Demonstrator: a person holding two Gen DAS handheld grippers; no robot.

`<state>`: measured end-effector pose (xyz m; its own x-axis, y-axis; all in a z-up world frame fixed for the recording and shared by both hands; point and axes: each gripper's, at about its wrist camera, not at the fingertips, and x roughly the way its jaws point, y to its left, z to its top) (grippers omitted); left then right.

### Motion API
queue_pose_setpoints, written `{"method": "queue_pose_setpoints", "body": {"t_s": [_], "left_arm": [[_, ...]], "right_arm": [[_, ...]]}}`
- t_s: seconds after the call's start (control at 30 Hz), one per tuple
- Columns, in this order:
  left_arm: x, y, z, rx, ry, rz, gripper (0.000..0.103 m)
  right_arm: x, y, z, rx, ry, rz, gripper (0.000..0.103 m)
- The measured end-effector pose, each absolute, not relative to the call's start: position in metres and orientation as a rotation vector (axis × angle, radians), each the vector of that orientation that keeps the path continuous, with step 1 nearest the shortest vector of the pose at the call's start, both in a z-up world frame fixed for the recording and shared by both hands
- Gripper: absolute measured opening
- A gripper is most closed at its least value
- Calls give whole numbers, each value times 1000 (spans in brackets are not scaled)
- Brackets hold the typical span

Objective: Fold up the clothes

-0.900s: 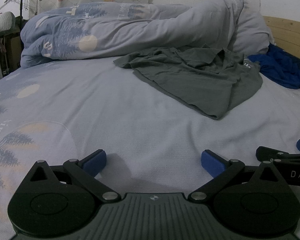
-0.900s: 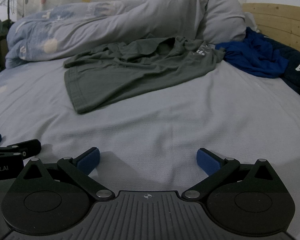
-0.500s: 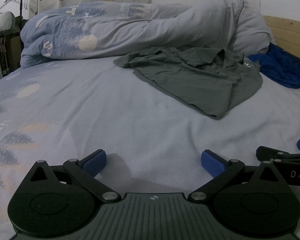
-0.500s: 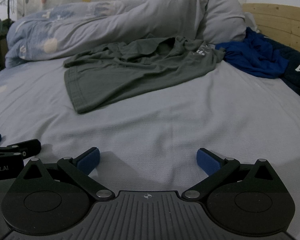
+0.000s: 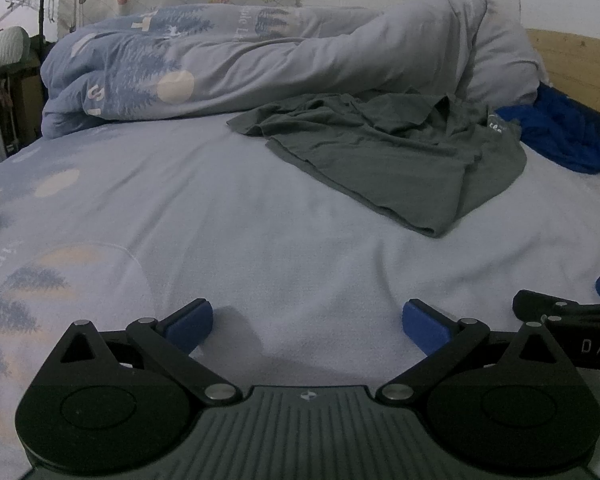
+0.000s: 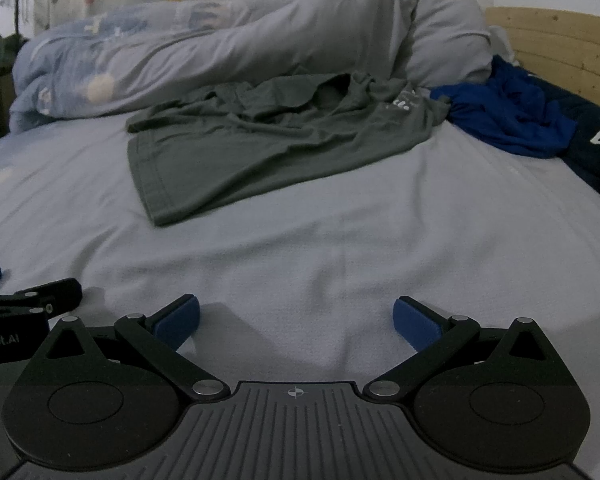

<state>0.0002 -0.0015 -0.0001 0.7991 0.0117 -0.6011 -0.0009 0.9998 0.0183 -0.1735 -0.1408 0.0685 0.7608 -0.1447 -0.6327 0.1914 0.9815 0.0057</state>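
Note:
A crumpled grey-green T-shirt (image 5: 400, 160) (image 6: 260, 148) lies on the pale blue bed sheet (image 5: 260, 232), towards the far side of the bed, with a small white print near its collar. My left gripper (image 5: 308, 328) hovers open over bare sheet at the near edge, well short of the shirt, with nothing between its blue pads (image 5: 190, 326). My right gripper (image 6: 296, 322) is open just to its right, also over bare sheet and empty. Each gripper shows at the edge of the other's view: the right gripper (image 5: 560, 312) and the left gripper (image 6: 32, 296).
A bunched blue-grey duvet (image 5: 220, 64) and a pillow (image 6: 440, 28) line the far side of the bed. A bright blue garment (image 6: 512, 120) and a dark navy one with white print (image 6: 596, 148) lie at the right, by the wooden headboard (image 6: 560, 36).

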Motion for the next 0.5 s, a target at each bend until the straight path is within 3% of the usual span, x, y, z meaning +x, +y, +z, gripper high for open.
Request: {"method": "queue_pose_setpoints", "body": {"t_s": [0.5], "left_arm": [[0,5,2,-11,661,-13,103]], "right_arm": [[-174,-149,71,145,684,-167,103]]}}
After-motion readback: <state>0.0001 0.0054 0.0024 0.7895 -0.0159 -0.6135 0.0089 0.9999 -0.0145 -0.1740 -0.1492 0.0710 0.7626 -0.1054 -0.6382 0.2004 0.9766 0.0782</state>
